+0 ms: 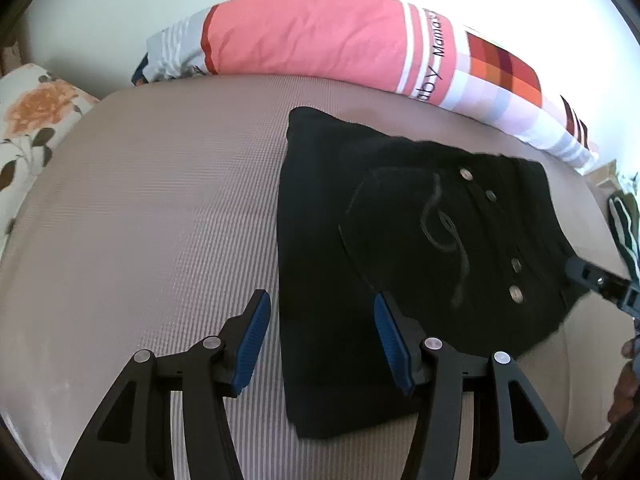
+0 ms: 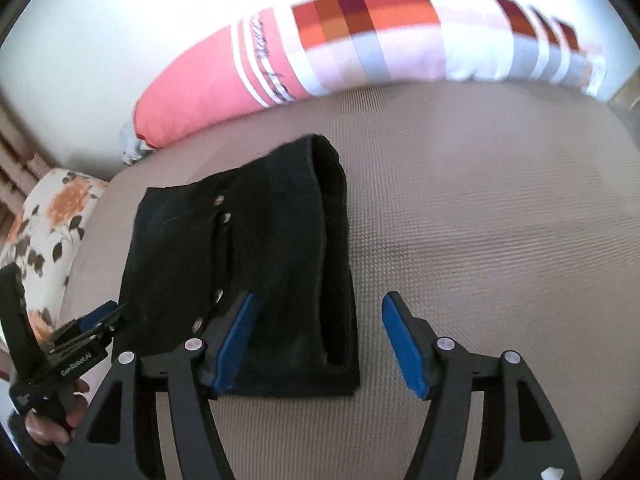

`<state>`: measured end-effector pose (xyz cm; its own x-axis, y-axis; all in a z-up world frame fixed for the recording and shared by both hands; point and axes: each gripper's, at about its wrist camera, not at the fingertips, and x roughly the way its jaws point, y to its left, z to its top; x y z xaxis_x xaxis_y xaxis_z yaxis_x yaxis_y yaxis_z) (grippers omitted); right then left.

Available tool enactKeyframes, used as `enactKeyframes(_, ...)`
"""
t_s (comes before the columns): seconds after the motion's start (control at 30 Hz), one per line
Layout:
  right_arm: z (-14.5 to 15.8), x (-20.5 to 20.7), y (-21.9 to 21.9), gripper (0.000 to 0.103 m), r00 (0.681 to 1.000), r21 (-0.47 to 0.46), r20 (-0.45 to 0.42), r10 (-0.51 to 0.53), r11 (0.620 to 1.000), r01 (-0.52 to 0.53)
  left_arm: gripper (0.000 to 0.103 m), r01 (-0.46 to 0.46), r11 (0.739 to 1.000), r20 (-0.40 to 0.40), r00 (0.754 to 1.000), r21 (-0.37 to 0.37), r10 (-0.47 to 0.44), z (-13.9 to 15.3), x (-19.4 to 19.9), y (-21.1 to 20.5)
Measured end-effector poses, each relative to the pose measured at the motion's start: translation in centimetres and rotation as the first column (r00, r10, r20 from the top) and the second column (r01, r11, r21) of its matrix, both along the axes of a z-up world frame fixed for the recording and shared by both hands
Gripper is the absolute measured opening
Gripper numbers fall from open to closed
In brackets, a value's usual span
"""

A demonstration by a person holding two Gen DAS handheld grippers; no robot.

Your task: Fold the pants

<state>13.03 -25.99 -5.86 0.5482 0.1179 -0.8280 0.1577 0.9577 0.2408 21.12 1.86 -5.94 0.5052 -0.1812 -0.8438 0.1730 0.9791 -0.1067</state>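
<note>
The black pants (image 1: 400,248) lie folded into a compact rectangle on the beige bed cover (image 1: 160,220), back pocket stitching and metal rivets facing up. My left gripper (image 1: 320,300) stands open over the bundle's left edge; its blue pads do not press on the cloth. In the right wrist view the same pants (image 2: 248,264) show their stacked layers on the right side. My right gripper (image 2: 320,300) is open over that right edge, one pad above the cloth, the other above bare cover. Each gripper shows at the rim of the other's view: the right gripper (image 1: 588,276), the left gripper (image 2: 106,318).
A long pink, striped and checked bolster pillow (image 1: 320,40) lies along the white wall behind the pants. A floral pillow (image 1: 36,112) sits at the bed's left end. A hand (image 2: 52,420) holds the left gripper's handle. Bare cover (image 2: 500,200) stretches right of the pants.
</note>
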Motion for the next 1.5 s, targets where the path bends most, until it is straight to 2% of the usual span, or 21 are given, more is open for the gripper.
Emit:
enactKeyframes(0.07,1.1,-1.9,1.0,0.066,0.999,-0.052,0.037,0.013,0.999,-0.011,0.056,-0.009,1.000,0.002,1.000,0.008,0.009,0.3,-1.5,0.2)
enactKeyframes(0.23,2.9,-5.6,3.5,0.082,0.994,-0.136,0.112,0.020,0.991,-0.005,0.056,-0.057,0.998,0.047,0.997,0.039,0.055,1.3,-4.7,0.4)
enactKeyframes(0.43,3.8,-8.0,5.6,0.092,0.987,-0.159,0.159,0.000,0.987,0.025,0.056,-0.091,0.992,0.113,0.990,0.084,0.081,2.9,-8.5,0.2)
enactKeyframes(0.57,3.4,-9.1,6.8,0.093,0.988,-0.169,0.156,0.003,0.985,0.024,0.057,-0.110,0.988,0.157,0.983,0.113,0.091,3.7,-10.7,0.0)
enactKeyframes(0.67,3.1,-9.6,7.4,0.093,0.988,-0.167,0.151,0.007,0.986,0.019,0.065,-0.108,0.987,0.168,0.982,0.120,0.087,4.0,-11.6,-0.3)
enactKeyframes(0.9,2.6,-10.2,8.2,0.094,0.988,-0.167,0.154,0.023,0.986,0.003,0.065,-0.112,0.987,0.173,0.981,0.113,0.092,4.2,-12.6,-0.4)
enactKeyframes(1.13,2.3,-10.2,8.3,0.094,0.987,-0.159,0.157,0.031,0.987,-0.006,0.065,-0.122,0.983,0.185,0.978,0.140,0.095,3.9,-12.8,-0.8)
enactKeyframes(1.5,1.2,-10.4,8.7,0.094,0.991,-0.173,0.125,0.043,0.985,-0.021,0.065,-0.122,0.982,0.174,0.980,0.147,0.096,3.4,-12.8,-0.8)
